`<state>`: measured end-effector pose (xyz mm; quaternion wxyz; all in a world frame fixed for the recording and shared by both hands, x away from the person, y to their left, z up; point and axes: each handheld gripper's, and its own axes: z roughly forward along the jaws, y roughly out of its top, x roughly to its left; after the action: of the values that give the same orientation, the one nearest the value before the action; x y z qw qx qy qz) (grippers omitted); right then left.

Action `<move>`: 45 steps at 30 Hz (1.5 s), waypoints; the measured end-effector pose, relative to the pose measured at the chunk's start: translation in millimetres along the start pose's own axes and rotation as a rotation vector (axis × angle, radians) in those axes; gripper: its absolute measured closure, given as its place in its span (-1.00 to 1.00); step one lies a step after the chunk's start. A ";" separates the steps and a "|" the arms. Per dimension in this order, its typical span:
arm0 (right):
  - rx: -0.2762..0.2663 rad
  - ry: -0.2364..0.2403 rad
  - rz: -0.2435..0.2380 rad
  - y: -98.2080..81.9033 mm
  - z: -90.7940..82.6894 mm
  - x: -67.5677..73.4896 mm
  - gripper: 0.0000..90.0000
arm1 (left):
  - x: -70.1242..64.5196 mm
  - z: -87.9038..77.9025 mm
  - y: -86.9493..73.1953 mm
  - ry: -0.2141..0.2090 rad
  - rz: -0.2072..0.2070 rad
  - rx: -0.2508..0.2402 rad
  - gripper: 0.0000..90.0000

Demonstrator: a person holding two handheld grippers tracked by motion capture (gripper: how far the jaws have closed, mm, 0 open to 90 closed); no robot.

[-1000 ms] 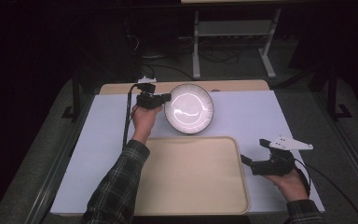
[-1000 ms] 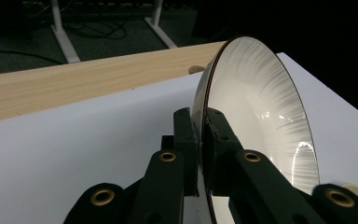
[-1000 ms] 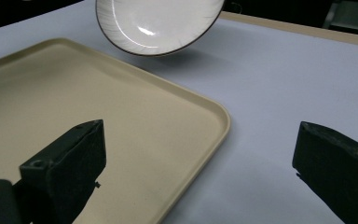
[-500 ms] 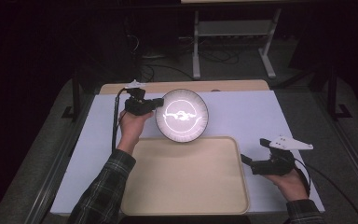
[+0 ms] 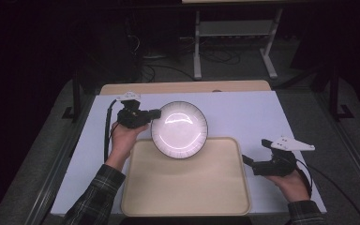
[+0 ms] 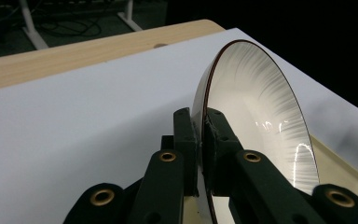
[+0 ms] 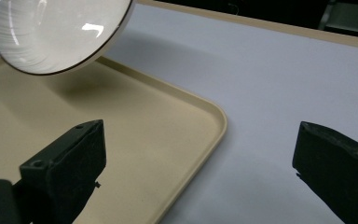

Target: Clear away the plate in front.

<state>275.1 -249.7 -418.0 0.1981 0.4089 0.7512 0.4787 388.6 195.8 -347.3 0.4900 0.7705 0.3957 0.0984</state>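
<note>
Plate [image 5: 179, 129] now nearer and lower than a second ago, tilted over the tray's [image 5: 185, 192] far edge, rim pinched tight by left gripper [image 5: 146, 115]; probably headed onto tray; right gripper [image 5: 253, 164] idle, jaws wide, empty.

The high view is looking forward and down from above the person's side, taking in the whole table [image 5: 262, 112]. The left gripper view is riding close, sighting along the plate [image 6: 261, 116] rim at frame centre toward the table's far edge. The right gripper view is sitting low, facing the tray [image 7: 177, 140] corner, sharing that plate [image 7: 51, 32] at upper left.
</note>
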 end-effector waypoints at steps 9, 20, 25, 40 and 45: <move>0.003 0.000 -0.003 -0.1 0.2 1.0 -0.96 | -12.6 -7.8 -17.2 -0.049 0.034 0.035 0.88; 0.005 -0.003 -0.002 -0.6 -0.4 1.0 -0.96 | -25.2 -11.4 -38.7 -0.087 0.048 0.072 0.88; 0.009 -0.002 -0.007 -1.3 0.2 1.0 -0.96 | -31.6 -11.6 -45.2 -0.107 0.062 0.100 0.87; 0.017 -0.007 -0.013 -2.9 -0.9 2.5 -0.94 | -32.0 -5.7 -61.1 -0.137 0.076 0.138 0.88; 0.022 -0.006 -0.021 -3.1 0.0 3.7 -0.89 | -29.8 -2.1 -64.1 -0.129 0.092 0.150 0.89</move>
<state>271.7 -247.4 -420.3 0.2009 0.4048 0.7601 0.4669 334.7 189.5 -392.7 0.4504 0.8270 0.3339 0.0408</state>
